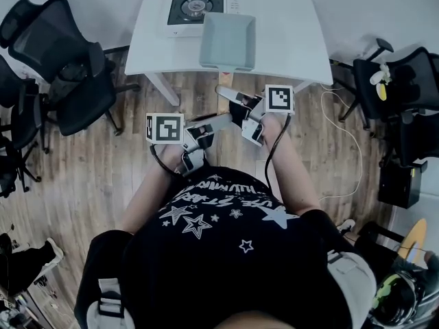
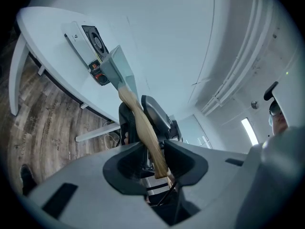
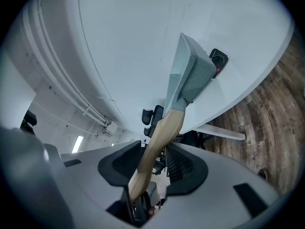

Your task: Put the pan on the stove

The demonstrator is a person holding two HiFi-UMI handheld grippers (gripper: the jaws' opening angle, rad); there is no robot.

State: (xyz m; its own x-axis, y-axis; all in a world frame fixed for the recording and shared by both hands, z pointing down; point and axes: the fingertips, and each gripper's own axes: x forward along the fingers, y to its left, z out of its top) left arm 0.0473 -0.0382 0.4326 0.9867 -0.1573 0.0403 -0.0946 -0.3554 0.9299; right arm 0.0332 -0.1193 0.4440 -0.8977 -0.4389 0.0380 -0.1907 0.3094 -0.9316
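A square grey pan (image 1: 228, 41) with a wooden handle (image 1: 224, 105) is over the front of the white table (image 1: 288, 40), its far corner overlapping the stove (image 1: 195, 8). I cannot tell whether it touches the table. Both grippers hold the handle off the table's front edge. My left gripper (image 1: 206, 130) is shut on the handle's end (image 2: 151, 142), and the pan (image 2: 116, 67) and stove (image 2: 86, 41) lie beyond. My right gripper (image 1: 241, 110) is shut on the handle (image 3: 159, 135) a little nearer the pan (image 3: 190, 75). A corner of the stove (image 3: 218, 61) peeks out behind it.
Black office chairs stand left (image 1: 62, 67) and right (image 1: 394, 88) of the table. A white cable (image 1: 357, 149) loops over the wooden floor at the right. A table leg (image 1: 163, 88) slants down in front of the person's arms.
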